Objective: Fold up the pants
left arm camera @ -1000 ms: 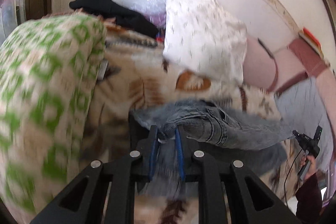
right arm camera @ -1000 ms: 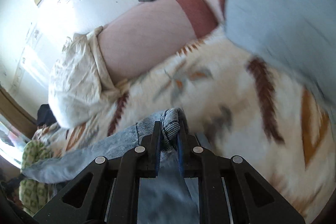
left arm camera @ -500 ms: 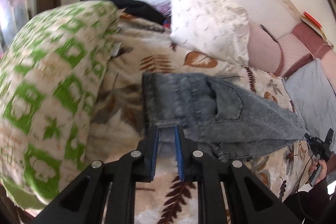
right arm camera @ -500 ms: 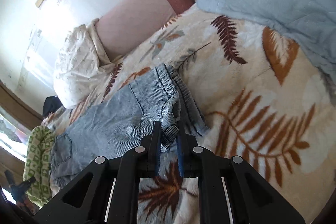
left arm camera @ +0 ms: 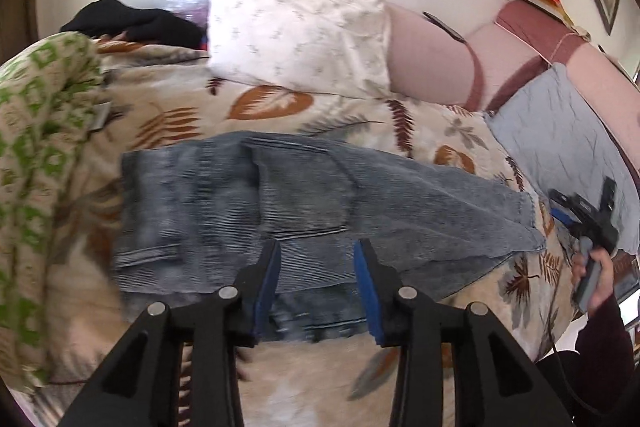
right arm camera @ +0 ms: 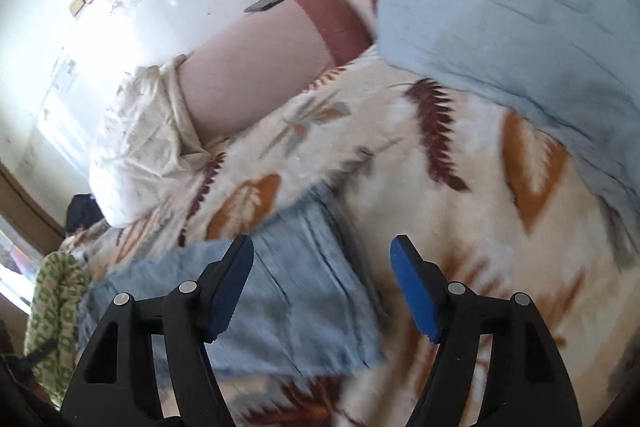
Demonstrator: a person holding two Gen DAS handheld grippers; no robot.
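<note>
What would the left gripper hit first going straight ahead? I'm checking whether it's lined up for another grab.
Probably the jeans: the open left gripper points at denim lying on the leaf-print blanket, though depth is unclear.

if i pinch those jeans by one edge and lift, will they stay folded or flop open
The jeans would probably flop open: the denim already sags and wrinkles where it lies on the leaf-print blanket. The layers look loosely stacked, so a one-edge pinch likely lifts only the top one. They seem fairly heavy for cloth, and unlikely to slip from the blue pads.
</note>
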